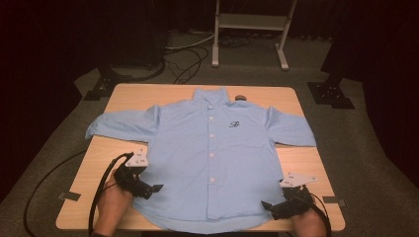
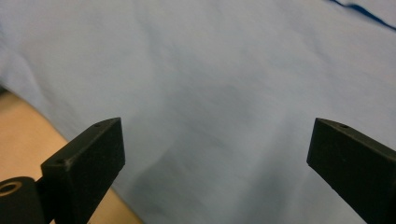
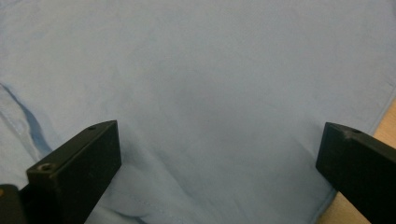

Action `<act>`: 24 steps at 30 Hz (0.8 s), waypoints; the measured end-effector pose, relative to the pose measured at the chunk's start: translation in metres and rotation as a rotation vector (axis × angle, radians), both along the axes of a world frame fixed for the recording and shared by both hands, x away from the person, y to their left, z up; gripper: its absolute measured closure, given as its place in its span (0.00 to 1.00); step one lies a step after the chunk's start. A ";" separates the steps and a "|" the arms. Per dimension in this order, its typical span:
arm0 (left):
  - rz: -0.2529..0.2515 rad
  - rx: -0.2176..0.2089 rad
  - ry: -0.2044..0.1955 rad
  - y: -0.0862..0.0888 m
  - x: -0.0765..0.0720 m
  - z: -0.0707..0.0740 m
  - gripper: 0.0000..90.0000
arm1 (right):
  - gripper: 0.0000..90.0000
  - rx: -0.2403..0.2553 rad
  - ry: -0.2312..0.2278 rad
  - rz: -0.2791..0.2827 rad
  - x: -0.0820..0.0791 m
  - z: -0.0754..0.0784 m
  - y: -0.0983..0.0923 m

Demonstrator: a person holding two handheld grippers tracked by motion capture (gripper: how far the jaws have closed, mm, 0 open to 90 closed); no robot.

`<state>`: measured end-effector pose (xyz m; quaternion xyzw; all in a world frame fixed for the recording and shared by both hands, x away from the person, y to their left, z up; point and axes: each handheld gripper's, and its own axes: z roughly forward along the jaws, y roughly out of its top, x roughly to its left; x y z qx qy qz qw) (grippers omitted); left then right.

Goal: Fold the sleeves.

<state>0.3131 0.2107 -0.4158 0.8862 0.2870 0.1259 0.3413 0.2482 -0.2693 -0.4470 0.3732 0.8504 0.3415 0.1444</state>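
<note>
Blue shirt [image 1: 207, 148] flat on table [image 1: 296, 163], hand-held grippers at hem corners

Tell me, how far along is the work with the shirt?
Done: the blue shirt lies flat, buttoned, sleeves spread on the table. In hand: the left gripper and right gripper hover open at its lower corners. Left: no fold shows yet.

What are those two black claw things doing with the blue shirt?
A person holds a black claw in each hand over a light blue button-up shirt spread flat, front up, on a wooden table. The left claw is at the shirt's lower left edge and the right claw at its lower right. Both are open, and neither has gripped the fabric yet.
</note>
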 end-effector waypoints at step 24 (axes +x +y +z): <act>0.011 -0.011 0.007 -0.001 0.078 -0.024 0.00 | 0.00 -0.003 0.003 0.003 0.000 0.000 0.000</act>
